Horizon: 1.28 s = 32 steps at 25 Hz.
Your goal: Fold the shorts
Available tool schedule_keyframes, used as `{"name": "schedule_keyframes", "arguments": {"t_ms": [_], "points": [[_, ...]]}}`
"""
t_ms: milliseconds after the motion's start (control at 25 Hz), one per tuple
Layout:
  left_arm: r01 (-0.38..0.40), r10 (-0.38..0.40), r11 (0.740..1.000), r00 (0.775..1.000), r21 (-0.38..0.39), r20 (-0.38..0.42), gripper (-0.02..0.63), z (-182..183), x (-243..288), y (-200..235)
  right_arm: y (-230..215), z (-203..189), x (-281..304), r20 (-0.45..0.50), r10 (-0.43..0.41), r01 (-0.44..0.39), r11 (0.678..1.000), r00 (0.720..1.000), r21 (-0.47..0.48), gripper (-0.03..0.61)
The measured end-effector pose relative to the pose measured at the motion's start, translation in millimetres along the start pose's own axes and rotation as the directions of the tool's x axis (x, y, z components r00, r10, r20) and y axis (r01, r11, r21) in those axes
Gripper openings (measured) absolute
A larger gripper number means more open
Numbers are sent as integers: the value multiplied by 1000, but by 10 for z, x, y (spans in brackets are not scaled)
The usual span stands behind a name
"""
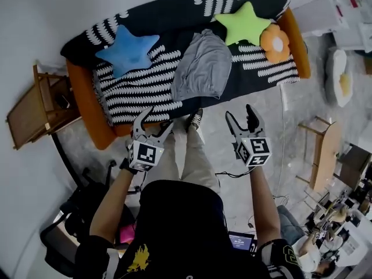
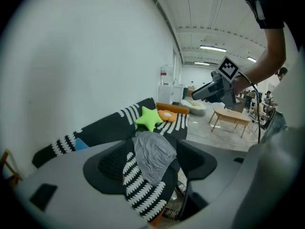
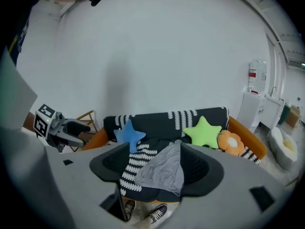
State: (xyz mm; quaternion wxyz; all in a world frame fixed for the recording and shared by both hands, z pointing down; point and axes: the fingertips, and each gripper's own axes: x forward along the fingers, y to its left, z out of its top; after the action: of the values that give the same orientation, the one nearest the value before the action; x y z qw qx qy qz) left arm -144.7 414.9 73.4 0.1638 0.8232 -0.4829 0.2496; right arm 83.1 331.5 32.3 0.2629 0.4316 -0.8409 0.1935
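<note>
1. A person in a dark top stands at an orange sofa (image 1: 87,100), both arms held forward, a two-jaw gripper in each hand.
2. The left gripper (image 1: 156,121) is angled down toward the seat. Its jaws are spread wide and have hold of nothing.
3. The right gripper (image 1: 239,118) is level with it and tilted the same way. Its jaws also stand well apart and empty.
4. The person's dark sneakers (image 1: 195,118) stand at the sofa's front edge, between the two grippers in the head view.
5. The grey shorts (image 1: 202,68) lie loosely spread in the middle of the seat, on a black-and-white striped throw (image 1: 139,89). They are clear of both grippers.
6. A blue star cushion (image 1: 129,50) sits to the left of the shorts. A green star cushion (image 1: 244,23) and an orange flower cushion (image 1: 275,42) sit to their right.
7. A wooden stand (image 1: 35,109) sits by the sofa's left end, and a low wooden table (image 1: 325,150) stands on the floor at the right.
</note>
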Motion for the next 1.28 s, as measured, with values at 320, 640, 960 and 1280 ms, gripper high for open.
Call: {"name": "schedule_keyframes", "arguments": {"t_ms": [320, 640, 960, 1280], "points": [[44, -45, 999, 971, -12, -233, 236, -1012, 926, -28, -762, -1075, 1004, -190, -1, -2, 1000, 982, -16, 284], [134, -128, 991, 876, -20, -466, 163, -2320, 2087, -162, -1225, -2312, 1905, -307, -4, -1, 1000, 952, -16, 249], [100, -205, 970, 828, -222, -522, 161, -3286, 3005, -311, -1666, -3660, 2782, -462, -46, 54, 999, 886, 4, 187], [-28, -118, 972, 798, -233, -591, 192, -3762, 3531, -209, -1631, -4213, 3082, -524, 6, -24, 999, 852, -26, 181]]}}
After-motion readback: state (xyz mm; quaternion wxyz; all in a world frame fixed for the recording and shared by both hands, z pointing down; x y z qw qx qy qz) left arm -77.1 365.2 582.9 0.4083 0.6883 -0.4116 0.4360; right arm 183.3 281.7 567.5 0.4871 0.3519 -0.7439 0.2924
